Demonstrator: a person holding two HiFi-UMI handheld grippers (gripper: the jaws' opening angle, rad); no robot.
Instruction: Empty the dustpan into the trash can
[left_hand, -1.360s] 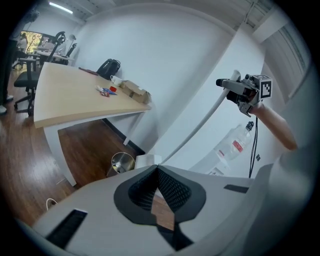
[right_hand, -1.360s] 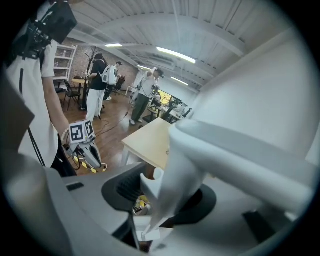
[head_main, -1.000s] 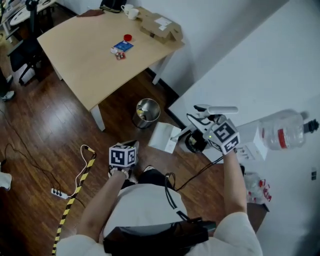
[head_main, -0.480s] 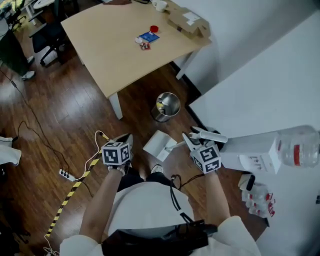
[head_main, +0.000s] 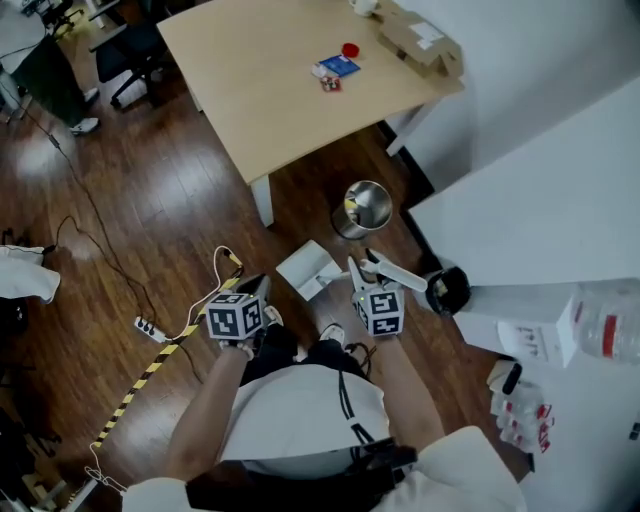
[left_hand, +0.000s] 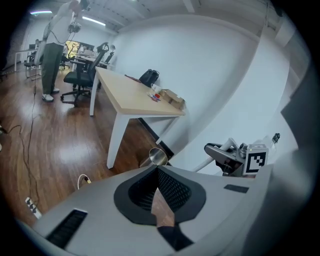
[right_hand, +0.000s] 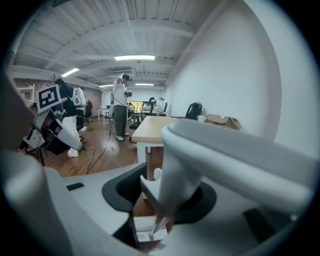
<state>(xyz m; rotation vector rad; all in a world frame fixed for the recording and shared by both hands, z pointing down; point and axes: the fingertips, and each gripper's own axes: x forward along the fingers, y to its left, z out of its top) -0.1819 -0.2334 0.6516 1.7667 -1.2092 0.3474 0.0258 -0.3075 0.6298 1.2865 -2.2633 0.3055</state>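
Though the head view places the white dustpan (head_main: 308, 270) just short of the steel trash can (head_main: 365, 207), not over it, only the right gripper view shows the grip: right gripper (right_hand: 165, 195) clamped on the dustpan's handle (right_hand: 180, 160). Left gripper (left_hand: 152, 170): tips together, nothing between (its own view alone shows this); trash can beyond its jaws, beside the wooden table (left_hand: 125, 95).

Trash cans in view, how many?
1: the metal trash can on the floor by the wooden table leg, near the dustpan. A dark round thing by the white counter is unclear; tables may hide more.
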